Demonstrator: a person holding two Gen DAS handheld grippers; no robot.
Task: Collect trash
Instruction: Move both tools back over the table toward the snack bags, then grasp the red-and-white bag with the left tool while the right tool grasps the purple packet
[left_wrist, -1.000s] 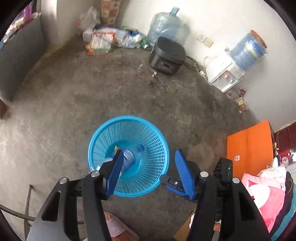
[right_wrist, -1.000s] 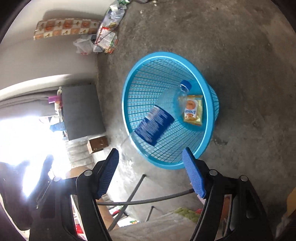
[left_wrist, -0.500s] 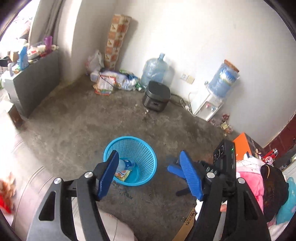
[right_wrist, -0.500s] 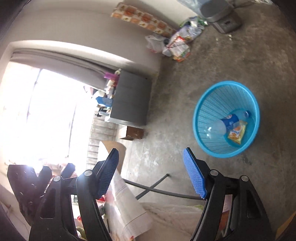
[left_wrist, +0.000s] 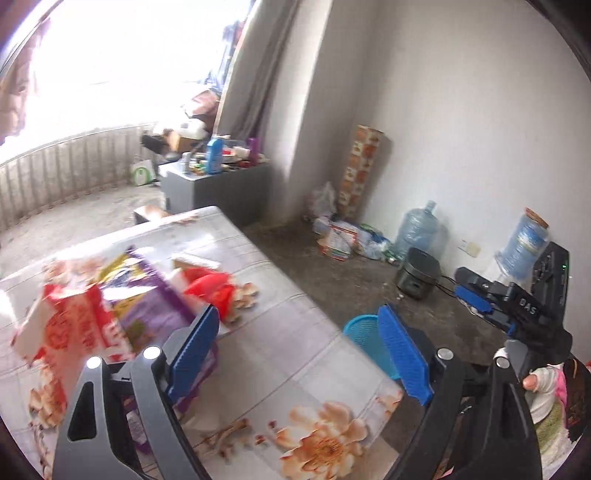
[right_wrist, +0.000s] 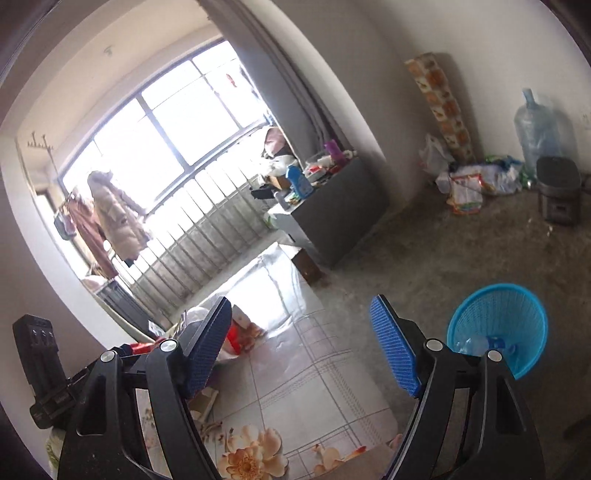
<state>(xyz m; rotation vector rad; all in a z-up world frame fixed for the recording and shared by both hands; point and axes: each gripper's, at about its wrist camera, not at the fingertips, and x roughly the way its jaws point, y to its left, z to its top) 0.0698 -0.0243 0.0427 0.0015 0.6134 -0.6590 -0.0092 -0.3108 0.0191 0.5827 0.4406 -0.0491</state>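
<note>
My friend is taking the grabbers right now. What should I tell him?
Left gripper: open, nothing in it; its jaws have just been opening. It points at the table.
Right gripper: open, empty too, its jaws also just opening a little.
Basket: on the floor beside the table, with a bottle already in it.
Done: the bottle is binned; what else lies in the basket can't be seen now.
Left: wrappers on the table, a red-and-white one, a purple one and a red one, blurred here. Probably grab one next and drop it in the basket.
</note>
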